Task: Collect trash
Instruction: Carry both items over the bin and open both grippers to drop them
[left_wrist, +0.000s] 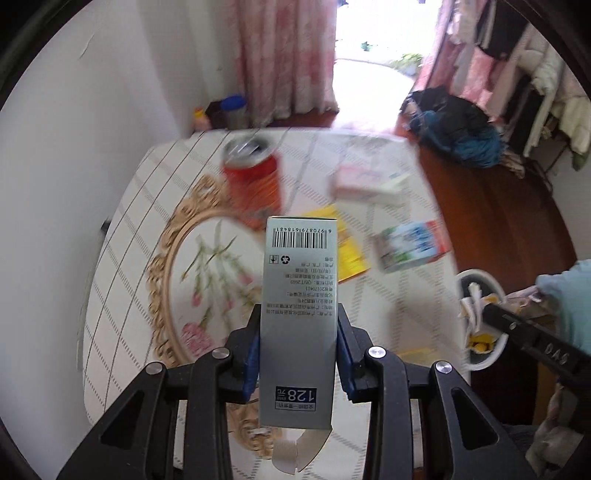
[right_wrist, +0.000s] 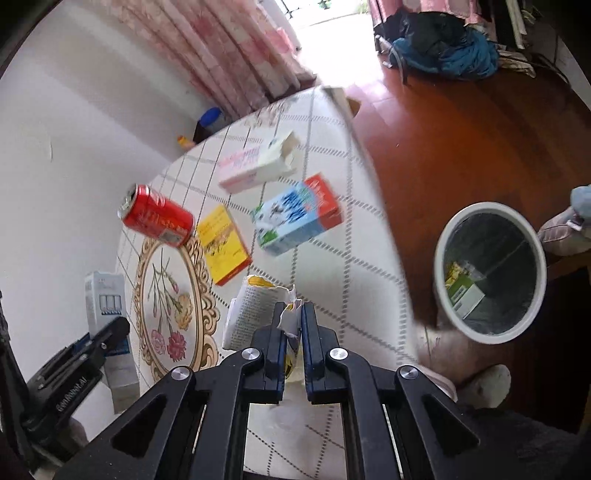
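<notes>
My left gripper (left_wrist: 299, 314) is shut on a tall grey carton (left_wrist: 300, 295) with a barcode, held above the table; it also shows in the right wrist view (right_wrist: 105, 295). My right gripper (right_wrist: 293, 310) is shut on a torn yellow and white paper packet (right_wrist: 255, 306), seen near the bin in the left wrist view (left_wrist: 474, 306). On the table lie a red can (right_wrist: 157, 216), a yellow box (right_wrist: 221, 243), a blue and white milk carton (right_wrist: 299, 214) and a pink and white box (right_wrist: 255, 166). The white trash bin (right_wrist: 491, 273) stands on the floor to the right, holding a green and white box.
The table (right_wrist: 332, 295) has a checked cloth and an oval floral mat (right_wrist: 170, 302). A white wall is on the left, pink curtains behind. Clothes are piled on the red wood floor at the far right. A person's slippered feet are below the bin.
</notes>
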